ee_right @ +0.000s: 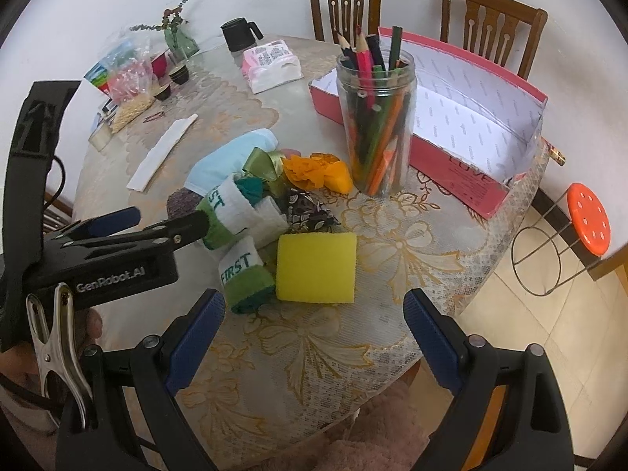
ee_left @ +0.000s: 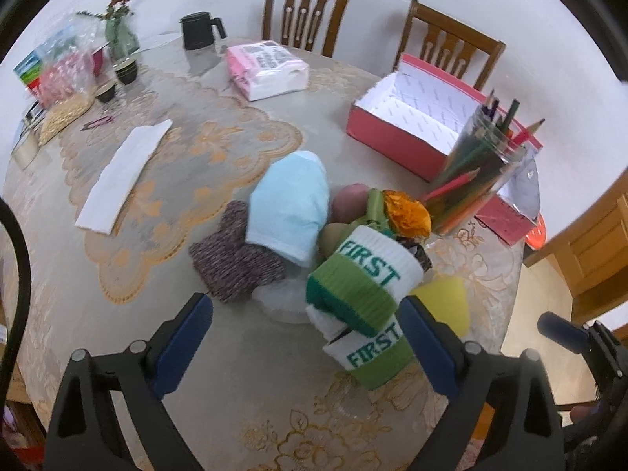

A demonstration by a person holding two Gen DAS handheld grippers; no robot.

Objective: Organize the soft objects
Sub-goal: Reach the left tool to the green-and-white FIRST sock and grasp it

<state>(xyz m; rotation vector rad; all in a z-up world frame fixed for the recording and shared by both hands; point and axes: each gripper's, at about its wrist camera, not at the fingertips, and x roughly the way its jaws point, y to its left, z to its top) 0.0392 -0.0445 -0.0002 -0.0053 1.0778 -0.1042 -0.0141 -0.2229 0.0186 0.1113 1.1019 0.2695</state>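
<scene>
A pile of soft things lies mid-table: green and white "FIRST" socks, a light blue cloth, a speckled knit piece, an orange fabric flower and a yellow sponge. My left gripper is open, with the socks just inside its right finger; it also shows in the right wrist view. My right gripper is open and empty, just before the sponge.
An open pink box stands at the right. A clear jar of coloured pencils stands beside the pile. A tissue pack, a black mug, a folded paper, cups and bags lie farther back. Two chairs and an orange stool surround the table.
</scene>
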